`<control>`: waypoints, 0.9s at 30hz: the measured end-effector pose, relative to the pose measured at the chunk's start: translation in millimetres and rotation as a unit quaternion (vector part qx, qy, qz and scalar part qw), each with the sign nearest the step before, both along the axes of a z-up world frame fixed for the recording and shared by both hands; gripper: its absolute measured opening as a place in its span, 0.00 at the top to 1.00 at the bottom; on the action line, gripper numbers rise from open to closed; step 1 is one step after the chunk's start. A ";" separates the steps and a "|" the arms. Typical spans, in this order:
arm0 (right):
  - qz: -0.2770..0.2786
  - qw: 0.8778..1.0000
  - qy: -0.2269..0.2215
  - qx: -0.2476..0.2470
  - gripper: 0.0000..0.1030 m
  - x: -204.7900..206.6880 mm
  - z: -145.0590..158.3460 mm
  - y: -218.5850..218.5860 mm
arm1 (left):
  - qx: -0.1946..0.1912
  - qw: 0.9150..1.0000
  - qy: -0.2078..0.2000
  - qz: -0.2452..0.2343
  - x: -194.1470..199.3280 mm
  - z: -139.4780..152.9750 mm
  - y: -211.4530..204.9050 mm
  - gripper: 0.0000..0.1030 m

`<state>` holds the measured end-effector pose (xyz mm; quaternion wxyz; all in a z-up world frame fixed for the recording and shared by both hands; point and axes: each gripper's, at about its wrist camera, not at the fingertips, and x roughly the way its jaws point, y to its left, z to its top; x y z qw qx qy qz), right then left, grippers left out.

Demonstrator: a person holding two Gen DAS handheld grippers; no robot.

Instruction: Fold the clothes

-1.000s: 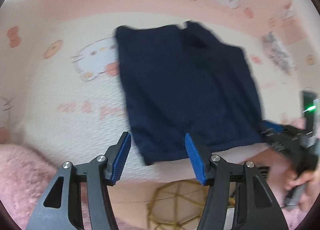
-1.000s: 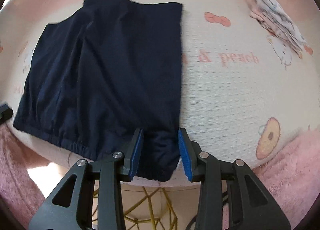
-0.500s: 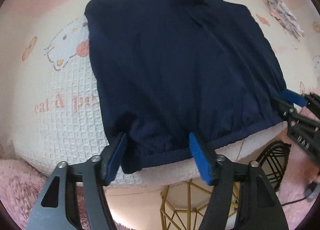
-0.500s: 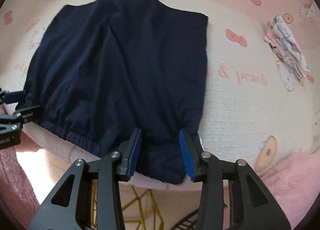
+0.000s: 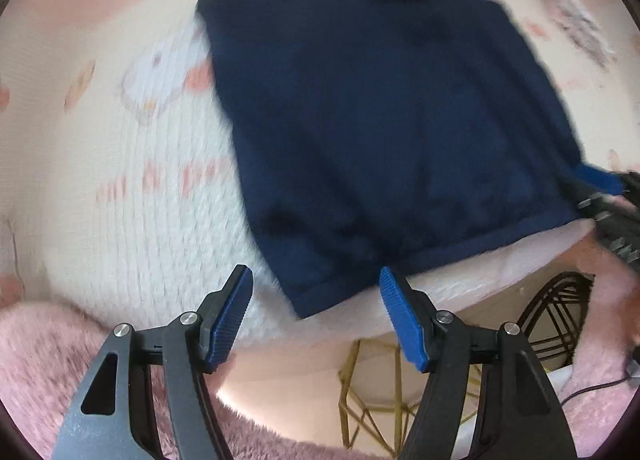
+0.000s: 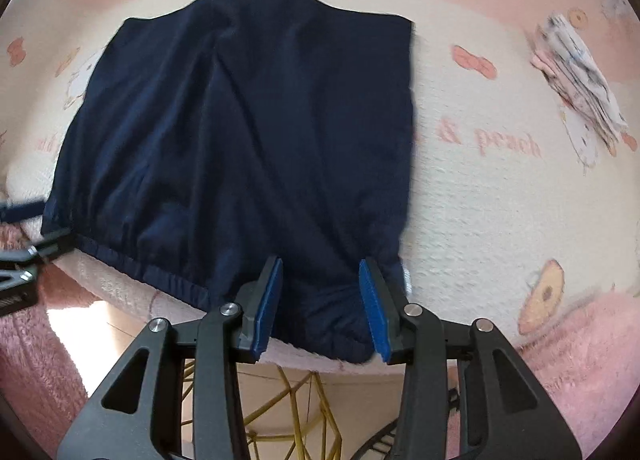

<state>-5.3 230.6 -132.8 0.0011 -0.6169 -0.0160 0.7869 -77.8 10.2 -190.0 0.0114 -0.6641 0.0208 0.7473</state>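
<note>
Navy blue elastic-waist fabric shorts (image 6: pixel 248 139): flat on cream-and-pink cartoon-print blanket (image 6: pixel 480 199), waistband at near edge | left gripper (image 5: pixel 316 316): jaws just widened, spread, straddling near-left corner | right gripper (image 6: pixel 320 304): jaws apart, straddling near-right corner, not pinching.

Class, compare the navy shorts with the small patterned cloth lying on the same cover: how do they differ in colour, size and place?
The navy shorts are plain dark blue; the patterned cloth is pale with small prints. The shorts are far larger than the cloth. The shorts reach the near edge, waistband between the right gripper's fingers; the cloth lies off to the far right, untouched. Both rest on the cartoon cover.
</note>
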 end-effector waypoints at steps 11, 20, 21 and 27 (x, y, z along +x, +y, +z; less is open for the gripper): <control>0.012 1.000 0.013 0.006 0.61 14.8 13.5 -18.9 | 0.016 0.999 0.038 0.001 -4.1 0.0 8.8 0.34; -0.024 0.999 0.018 -0.018 0.61 38.4 35.1 0.4 | 0.030 0.998 0.043 0.037 11.6 1.0 -2.5 0.31; -0.032 0.999 0.025 -0.028 0.61 39.2 39.1 3.2 | 0.042 0.997 0.053 0.048 9.0 6.6 -6.7 0.31; -0.055 0.995 0.046 -0.068 0.61 29.0 57.6 13.9 | 0.048 0.989 0.118 0.073 -35.2 33.3 -43.9 0.31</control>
